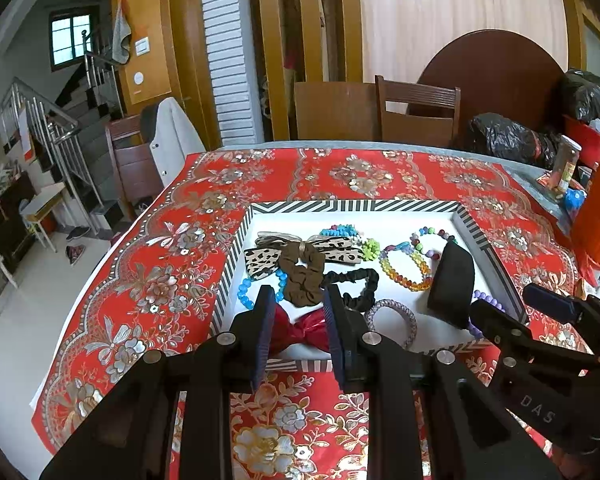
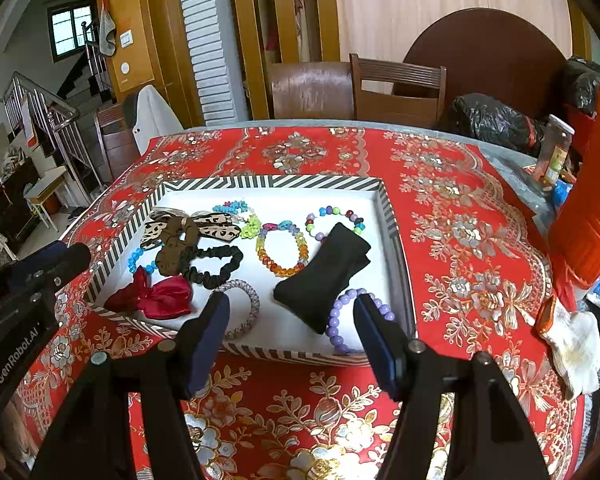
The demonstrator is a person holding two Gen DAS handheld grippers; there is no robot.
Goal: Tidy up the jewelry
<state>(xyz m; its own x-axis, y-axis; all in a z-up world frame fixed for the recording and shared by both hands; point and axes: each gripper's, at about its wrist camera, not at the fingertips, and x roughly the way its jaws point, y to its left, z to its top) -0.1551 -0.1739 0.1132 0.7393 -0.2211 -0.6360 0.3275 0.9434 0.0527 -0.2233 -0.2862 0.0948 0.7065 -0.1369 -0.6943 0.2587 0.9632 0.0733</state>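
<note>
A striped-rim white tray (image 1: 356, 205) (image 2: 268, 181) holds the jewelry: a red bow (image 1: 300, 330) (image 2: 160, 294), brown scrunchie (image 1: 304, 276) (image 2: 176, 246), black scrunchie (image 2: 216, 264), leopard bow (image 1: 262, 260), rainbow bead bracelet (image 2: 284, 248), purple bead bracelet (image 2: 340, 320), lilac braided band (image 2: 248, 312) and a black pouch (image 1: 452, 284) (image 2: 324, 272). My left gripper (image 1: 298, 306) is open and empty, its fingers straddling the red bow above the tray's near edge. My right gripper (image 2: 290, 312) is open wide and empty above the tray's near right part.
The tray sits on a red floral tablecloth (image 2: 460, 240). An orange container (image 2: 588, 216), a jar (image 2: 556, 152), black bags (image 2: 488, 120) and a white cloth (image 2: 576, 344) crowd the right side. Chairs (image 2: 396, 84) stand behind the table.
</note>
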